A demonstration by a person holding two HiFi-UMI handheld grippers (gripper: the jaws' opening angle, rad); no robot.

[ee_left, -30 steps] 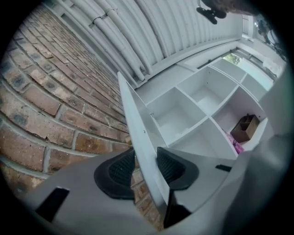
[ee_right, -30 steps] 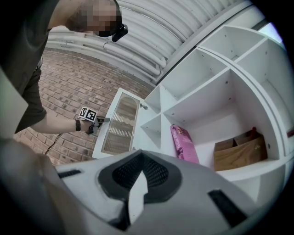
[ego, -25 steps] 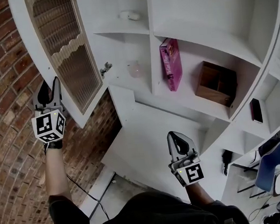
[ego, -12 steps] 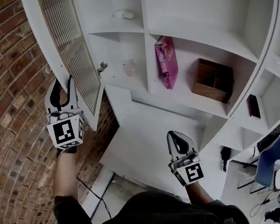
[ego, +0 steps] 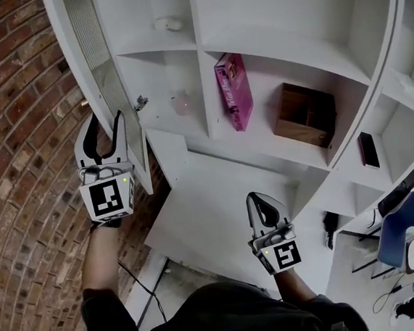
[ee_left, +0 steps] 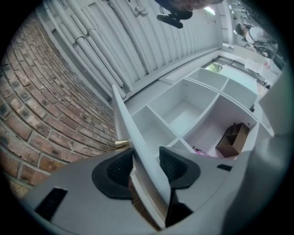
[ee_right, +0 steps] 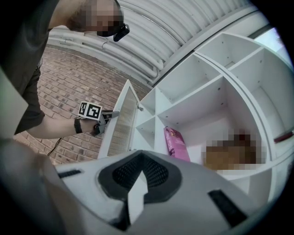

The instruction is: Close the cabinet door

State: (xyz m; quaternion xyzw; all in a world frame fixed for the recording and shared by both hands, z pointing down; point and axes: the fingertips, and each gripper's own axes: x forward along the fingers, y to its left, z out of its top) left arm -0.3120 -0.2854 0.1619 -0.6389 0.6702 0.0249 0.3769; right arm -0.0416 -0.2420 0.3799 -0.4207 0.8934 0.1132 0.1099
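Brick wall (ego: 15, 143) far left. My left gripper (ego: 105, 124) sits by it, jaws straddling the free edge of the cabinet door (ego: 102, 58). They have just been opening: released, pads loose on either side of the edge, not clamped. The door stands ajar, nearly edge-on, with its brass knob (ee_left: 121, 144) on the wall side. Next right, on the white shelves (ego: 291, 58), is a pink book (ego: 230, 90), cover print too small to read. My right gripper (ego: 264, 203) is low and clear of the cabinet, jaws clenched, nothing held. A wooden box (ego: 304, 114) is on the same shelf. The only markings are the black-and-white squares on the cubes.
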